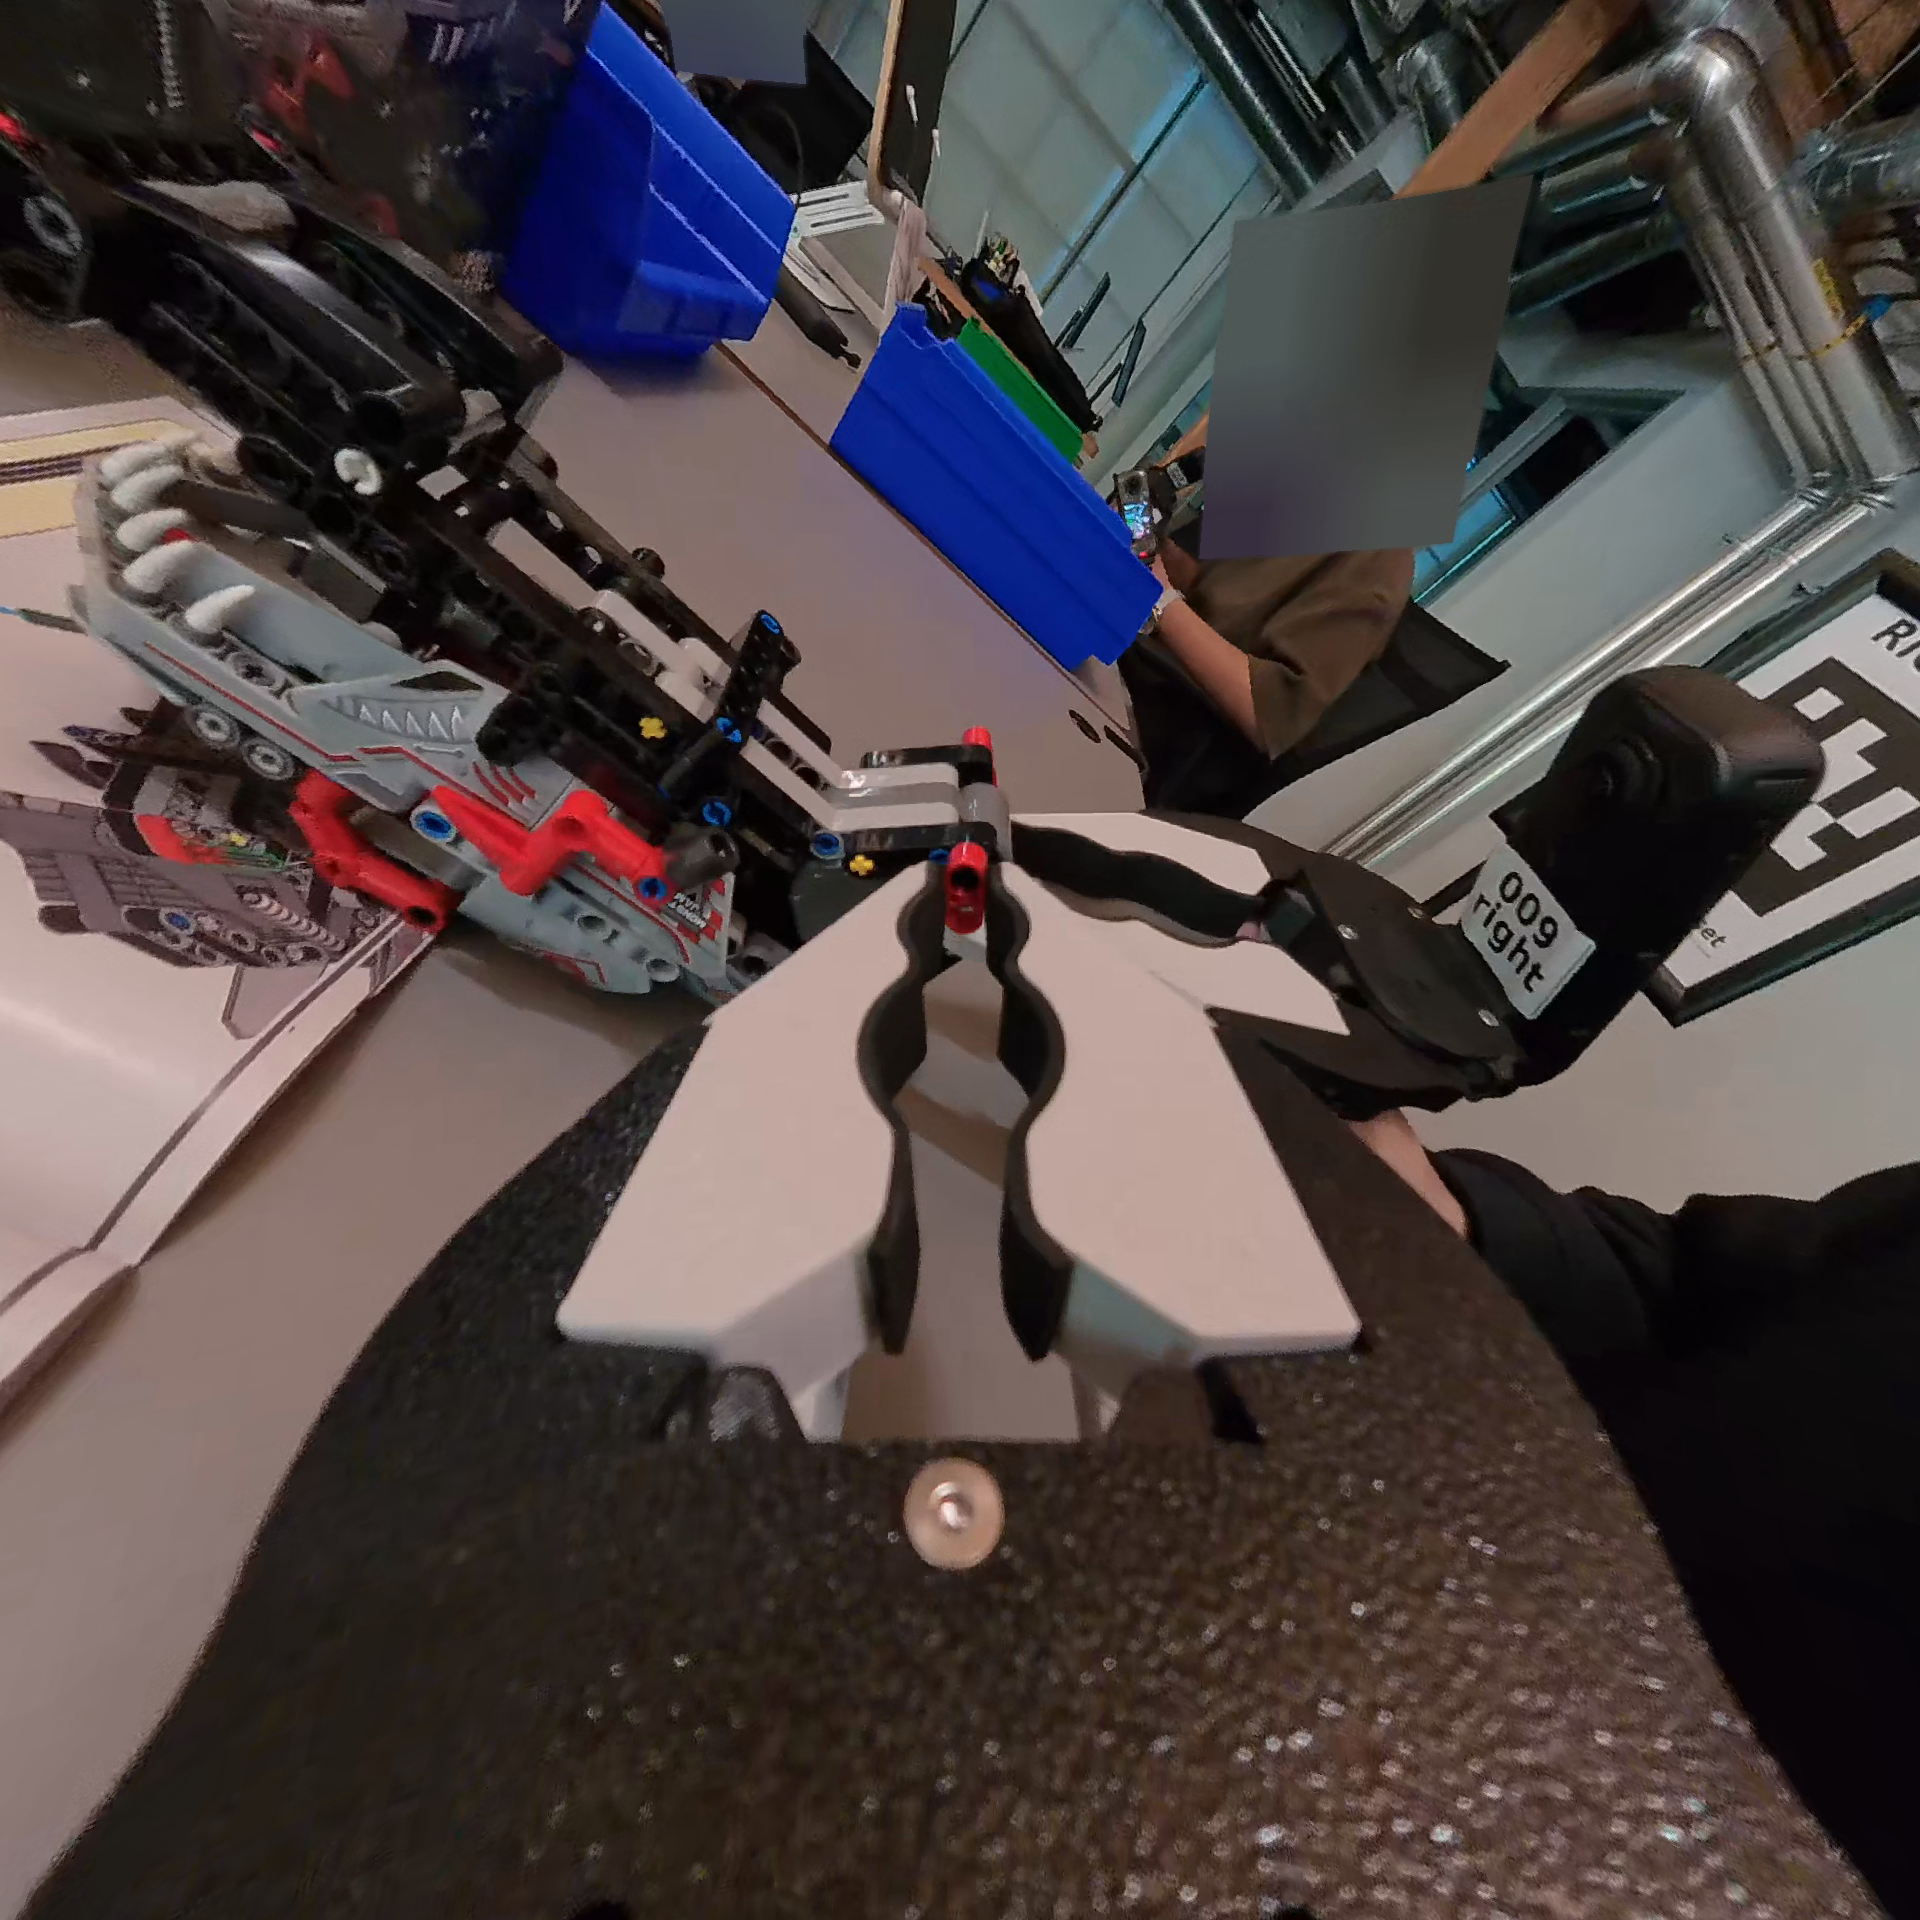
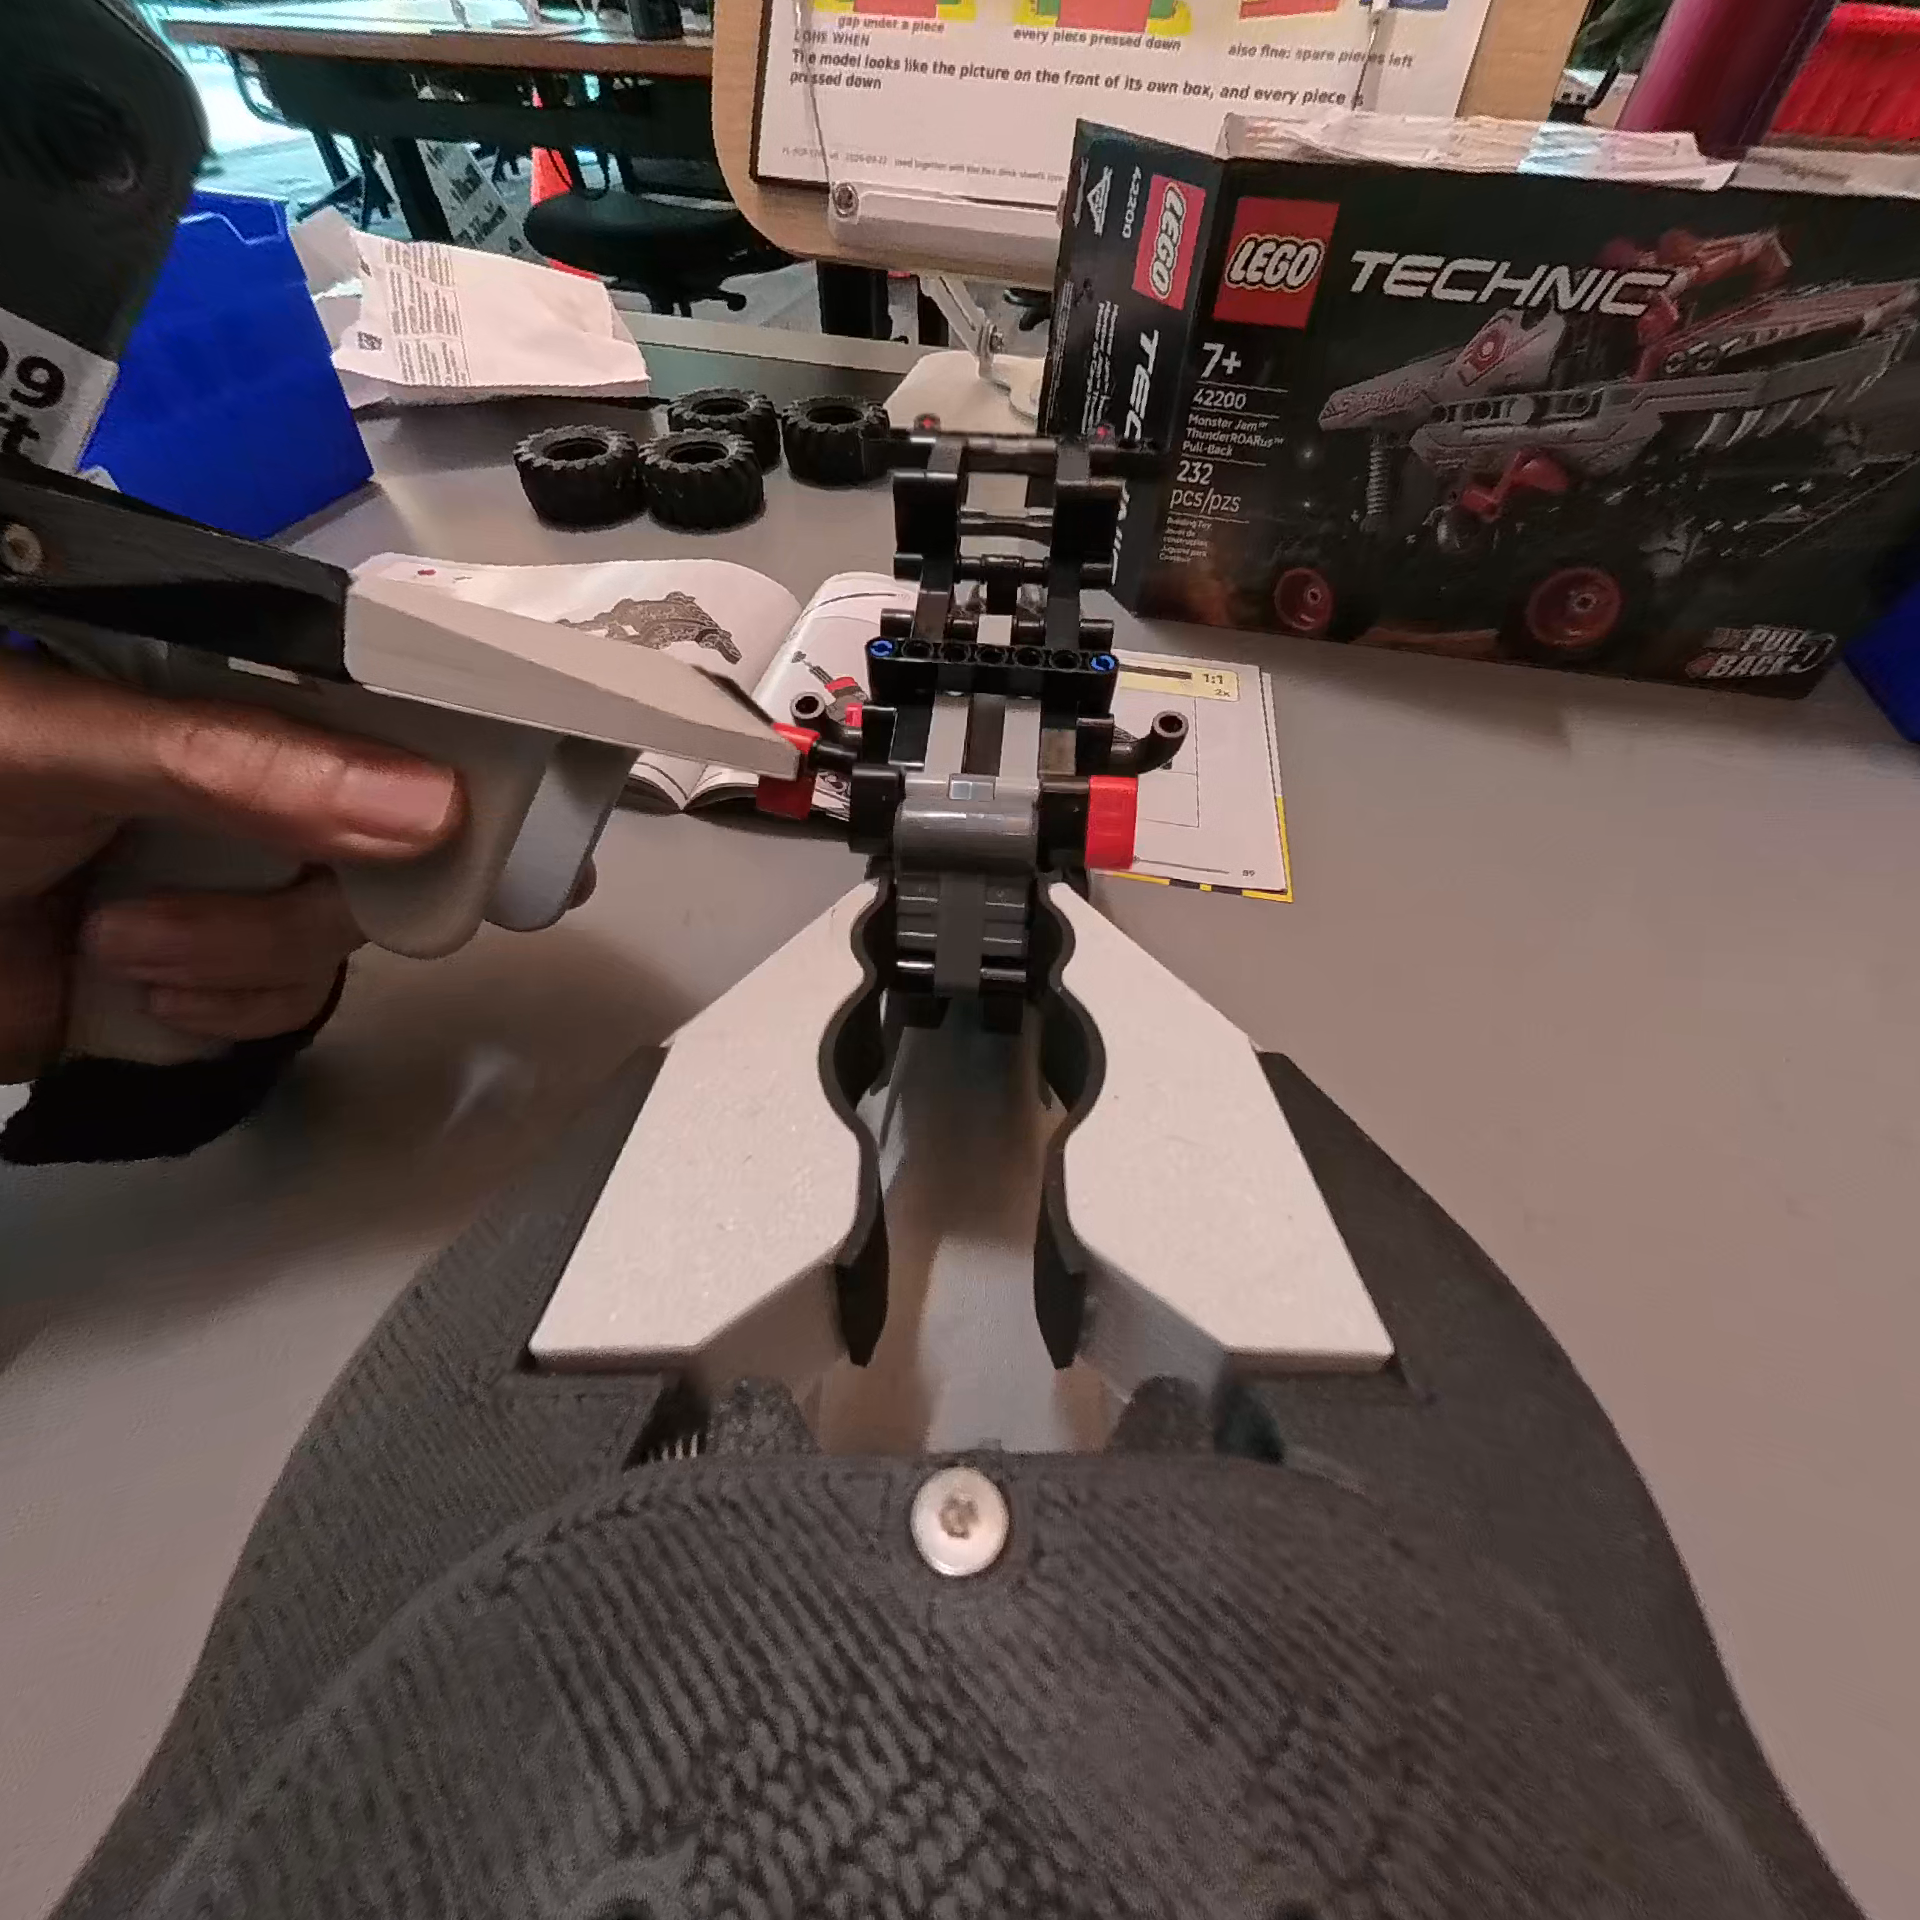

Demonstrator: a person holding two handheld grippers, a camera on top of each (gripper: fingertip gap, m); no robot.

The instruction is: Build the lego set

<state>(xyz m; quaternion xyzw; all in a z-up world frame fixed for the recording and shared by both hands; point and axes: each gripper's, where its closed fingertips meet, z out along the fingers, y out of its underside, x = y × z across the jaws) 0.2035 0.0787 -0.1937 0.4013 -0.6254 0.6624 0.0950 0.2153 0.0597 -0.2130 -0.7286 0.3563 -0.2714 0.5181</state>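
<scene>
A: Status? Right gripper (image 2: 961, 935) clamped on chassis (image 2: 987, 727), held just ahead of it above table (image 2: 1507, 987).
B: Partly built. Four tyres (image 2: 696, 452) loose beyond. Left gripper (image 1: 961, 894) pinches red pin (image 1: 966, 883) at chassis side.

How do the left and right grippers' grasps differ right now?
The left gripper pinches only a small red connector piece at its tips; the right gripper clamps the whole black and grey Lego chassis by its grey end. The left comes in sideways, the right holds lengthwise. Both are shut.
</scene>
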